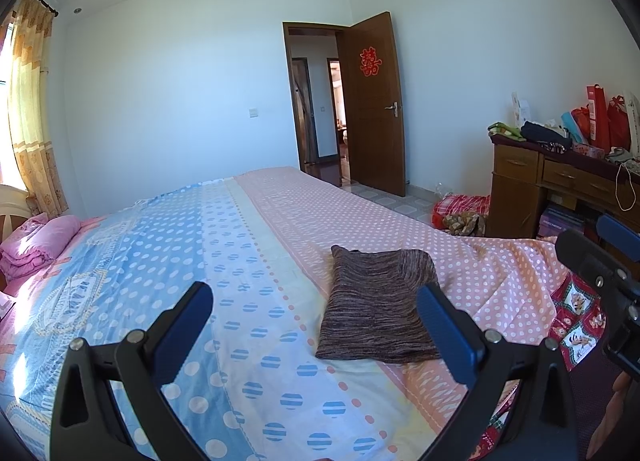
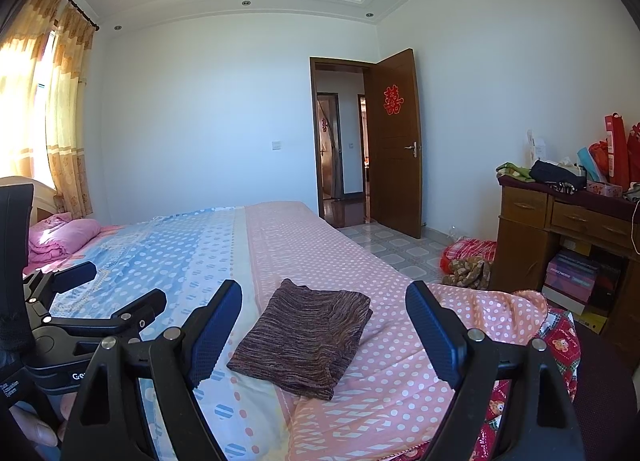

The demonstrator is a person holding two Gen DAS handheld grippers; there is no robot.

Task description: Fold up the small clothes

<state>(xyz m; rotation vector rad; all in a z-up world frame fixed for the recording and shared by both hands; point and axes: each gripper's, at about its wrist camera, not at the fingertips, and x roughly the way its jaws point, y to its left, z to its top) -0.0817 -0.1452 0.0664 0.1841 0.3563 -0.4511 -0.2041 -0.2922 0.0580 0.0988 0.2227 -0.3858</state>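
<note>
Both the left gripper and the right gripper hang with jaws spread, gripping nothing. The folded brown garment lies ahead on the bed, near its right edge, with bare bedspread leftward.

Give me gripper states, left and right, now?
Left gripper: open, holding nothing.
Right gripper: open, holding nothing; folded brown garment lies on the bed.

Hiding one corner of the folded brown garment behind the left gripper finger. Cutting off the desk and red bags at frame edge.
</note>
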